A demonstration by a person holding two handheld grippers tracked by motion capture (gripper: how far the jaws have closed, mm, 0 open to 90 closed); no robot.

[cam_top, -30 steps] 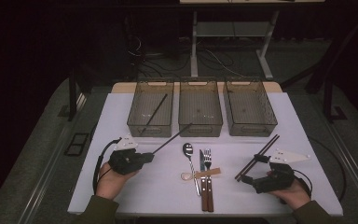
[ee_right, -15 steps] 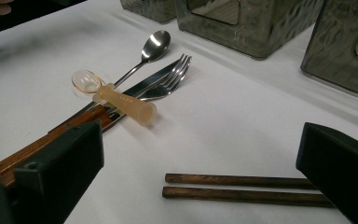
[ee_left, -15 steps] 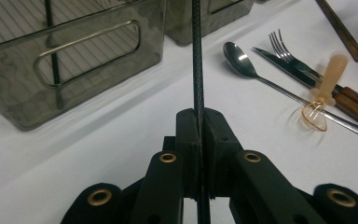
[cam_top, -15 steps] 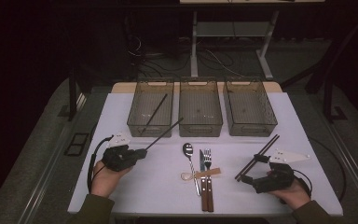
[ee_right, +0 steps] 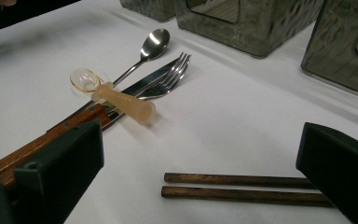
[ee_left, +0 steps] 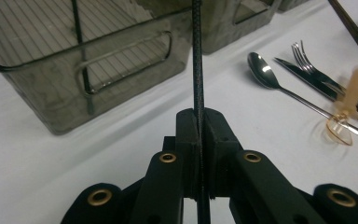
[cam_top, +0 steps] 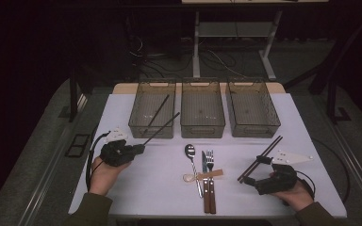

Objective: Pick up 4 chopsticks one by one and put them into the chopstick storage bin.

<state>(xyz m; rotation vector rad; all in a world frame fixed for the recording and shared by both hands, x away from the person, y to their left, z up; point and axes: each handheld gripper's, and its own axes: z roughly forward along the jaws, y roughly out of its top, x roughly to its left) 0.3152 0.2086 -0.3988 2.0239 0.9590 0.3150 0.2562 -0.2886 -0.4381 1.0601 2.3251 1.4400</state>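
Presently: left hand-held gripper [cam_top: 139, 148] clamped tight on a black chopstick [cam_top: 162, 128], its tip raised toward the front wall of the left bin [cam_top: 136, 123]. Second black chopstick [cam_top: 158, 111] lies inside that bin. Right hand-held gripper [cam_top: 250, 181] jaws spread wide, nothing held, poised over the brown chopstick pair [ee_right: 242, 187] on the white counter [cam_top: 160, 188].

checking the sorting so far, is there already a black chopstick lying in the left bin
Yes, in the high view one black chopstick lies slanted inside the left bin, apart from the one clamped in the left hand-held gripper.
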